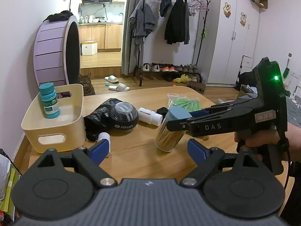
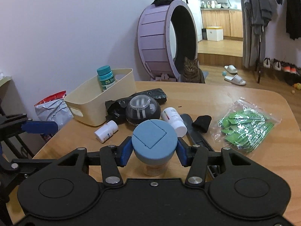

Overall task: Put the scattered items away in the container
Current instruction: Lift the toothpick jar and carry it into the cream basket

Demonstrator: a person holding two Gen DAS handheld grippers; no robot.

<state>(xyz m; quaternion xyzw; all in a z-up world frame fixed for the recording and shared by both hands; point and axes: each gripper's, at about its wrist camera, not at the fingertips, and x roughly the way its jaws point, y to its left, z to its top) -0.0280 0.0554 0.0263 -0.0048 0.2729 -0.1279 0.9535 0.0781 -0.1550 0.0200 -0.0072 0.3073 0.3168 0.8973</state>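
While the right gripper [image 2: 154,146] pinches the blue-capped toothpick jar [image 2: 154,141] by its lid at centre frame, tilted w/ its base near the worktop [image 2: 235,101] for carrying to the cream bin [image 2: 88,105] at left, the left gripper [image 1: 148,149] waits spread wide, holding nothing.

Right claw [image 2: 154,151] clamped; left claw [image 1: 148,148] spread wide, unloaded.

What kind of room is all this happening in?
Most likely a small lived-in flat: a clothes rack over rows of shoes, a kitchen through the doorway, and a cat beside its purple exercise wheel.
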